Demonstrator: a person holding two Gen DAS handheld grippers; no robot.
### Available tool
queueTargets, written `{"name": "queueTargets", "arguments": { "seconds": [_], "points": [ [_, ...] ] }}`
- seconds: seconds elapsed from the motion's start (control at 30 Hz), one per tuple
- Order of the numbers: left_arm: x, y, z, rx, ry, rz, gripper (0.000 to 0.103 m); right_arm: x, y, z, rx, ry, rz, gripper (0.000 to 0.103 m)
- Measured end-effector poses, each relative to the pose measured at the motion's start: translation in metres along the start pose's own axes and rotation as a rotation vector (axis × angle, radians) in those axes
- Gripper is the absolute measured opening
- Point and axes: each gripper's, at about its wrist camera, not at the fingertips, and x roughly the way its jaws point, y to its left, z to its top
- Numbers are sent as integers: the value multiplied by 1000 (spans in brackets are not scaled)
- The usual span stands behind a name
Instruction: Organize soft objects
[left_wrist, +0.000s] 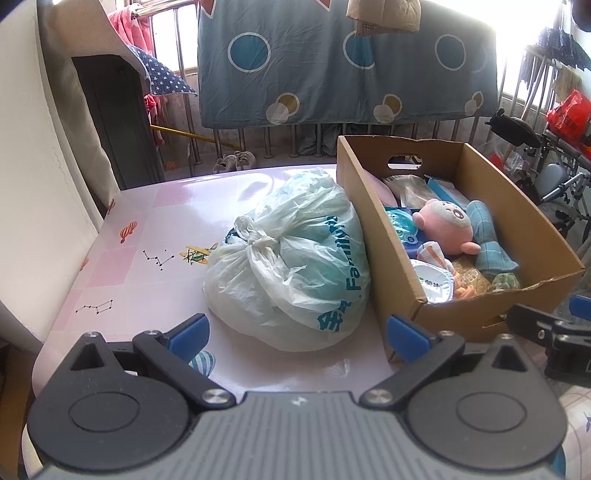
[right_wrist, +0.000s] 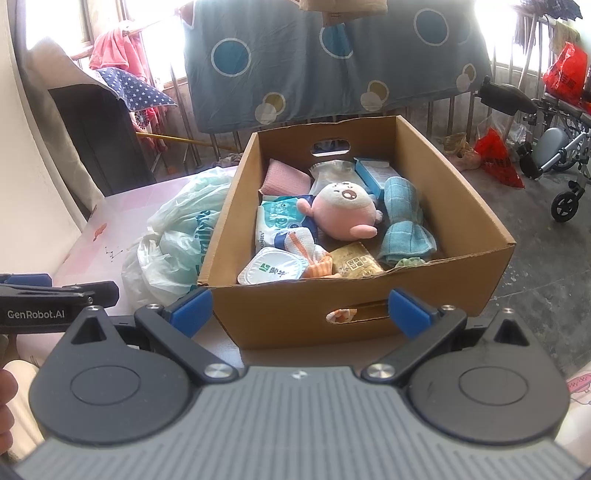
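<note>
A cardboard box (right_wrist: 369, 306) is set on a pink table (left_wrist: 155, 236), with a knotted plastic bag (left_wrist: 295, 258) touching its left wall. Inside the box a pink plush (right_wrist: 341, 210) is seen lying in the middle, with a blue towel (right_wrist: 404, 221) just to its right and a pink cloth (right_wrist: 288, 181) toward the far left corner. A wipes pack (right_wrist: 275, 225), a foil-lidded cup (right_wrist: 271, 269) and a striped cloth (right_wrist: 310, 254) are packed near the front. The left gripper (left_wrist: 297, 330) is held before the bag, its jaws spread wide and empty. The right gripper (right_wrist: 301, 312) is held before the box's near wall, jaws likewise wide, nothing between them.
</note>
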Motion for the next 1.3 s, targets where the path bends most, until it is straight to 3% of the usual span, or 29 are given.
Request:
{"name": "queueTargets", "arguments": {
  "seconds": [1.3],
  "points": [
    [0, 0, 0, -11, 7, -7, 103, 2, -2, 5, -25, 17, 13, 102]
  ]
}}
